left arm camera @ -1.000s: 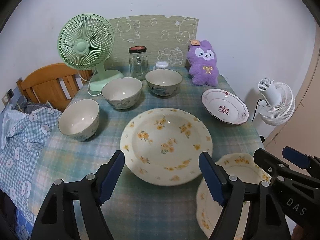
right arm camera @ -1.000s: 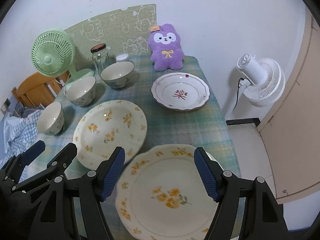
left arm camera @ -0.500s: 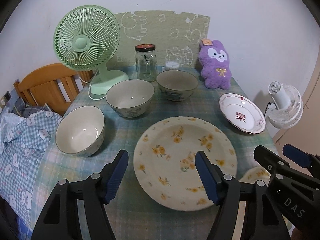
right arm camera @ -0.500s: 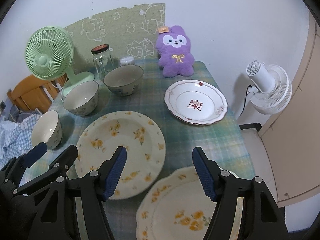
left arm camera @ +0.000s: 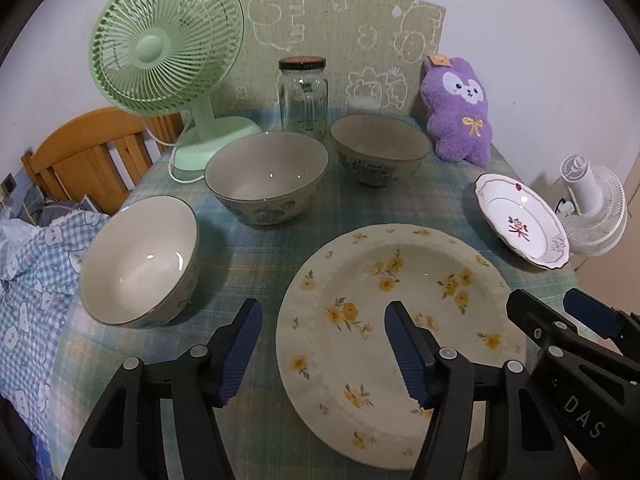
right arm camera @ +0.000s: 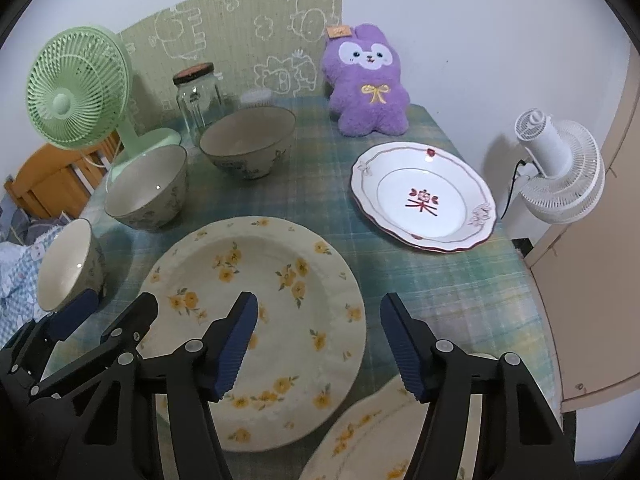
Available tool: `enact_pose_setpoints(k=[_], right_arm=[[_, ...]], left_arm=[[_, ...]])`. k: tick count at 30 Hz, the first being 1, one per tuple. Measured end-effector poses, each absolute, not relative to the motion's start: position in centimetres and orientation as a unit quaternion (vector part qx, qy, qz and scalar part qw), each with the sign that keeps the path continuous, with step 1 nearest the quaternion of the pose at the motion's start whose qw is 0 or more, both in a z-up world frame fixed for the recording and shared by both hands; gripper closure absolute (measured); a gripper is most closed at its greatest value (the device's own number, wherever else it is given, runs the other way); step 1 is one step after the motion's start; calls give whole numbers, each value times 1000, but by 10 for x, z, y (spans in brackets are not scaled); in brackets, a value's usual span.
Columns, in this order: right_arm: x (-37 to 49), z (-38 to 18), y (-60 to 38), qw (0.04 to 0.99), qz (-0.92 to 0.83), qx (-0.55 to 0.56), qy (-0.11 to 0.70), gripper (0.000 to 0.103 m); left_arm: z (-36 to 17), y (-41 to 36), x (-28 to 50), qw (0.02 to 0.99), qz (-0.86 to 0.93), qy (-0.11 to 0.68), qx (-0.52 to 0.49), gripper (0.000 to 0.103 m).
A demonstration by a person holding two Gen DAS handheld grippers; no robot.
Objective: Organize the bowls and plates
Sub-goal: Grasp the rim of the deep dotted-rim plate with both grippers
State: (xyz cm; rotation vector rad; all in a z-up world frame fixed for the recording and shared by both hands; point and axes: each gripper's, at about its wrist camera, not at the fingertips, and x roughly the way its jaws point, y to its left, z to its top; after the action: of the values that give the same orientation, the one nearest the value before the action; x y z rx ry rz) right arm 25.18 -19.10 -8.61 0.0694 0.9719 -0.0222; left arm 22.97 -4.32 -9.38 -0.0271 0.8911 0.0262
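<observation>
Both grippers approach w/ nothing held. Left gripper (left arm camera: 322,344) jaws part-open, have just been closing, straddling the near-left rim of the large yellow-flower plate (left arm camera: 400,320) on the table (left arm camera: 248,240). Right gripper (right arm camera: 316,340) likewise, jaws closing, over same plate's right rim. Second flower plate (right arm camera: 360,440) lies below it. Left appears nearer.

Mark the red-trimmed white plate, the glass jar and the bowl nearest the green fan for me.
red-trimmed white plate (right arm camera: 422,200): right wrist view, on its centre motif.
glass jar (left arm camera: 303,98): left wrist view, mid glass body.
bowl nearest the green fan (left arm camera: 266,178): left wrist view, inner wall.
</observation>
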Motion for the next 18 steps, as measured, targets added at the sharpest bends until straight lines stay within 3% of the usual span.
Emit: enact_pose_setpoints(k=[18], right_arm=[[283, -127, -195, 869, -20, 41, 494, 39]], left_arm=[[-132, -46, 262, 893, 20, 451, 2, 43]])
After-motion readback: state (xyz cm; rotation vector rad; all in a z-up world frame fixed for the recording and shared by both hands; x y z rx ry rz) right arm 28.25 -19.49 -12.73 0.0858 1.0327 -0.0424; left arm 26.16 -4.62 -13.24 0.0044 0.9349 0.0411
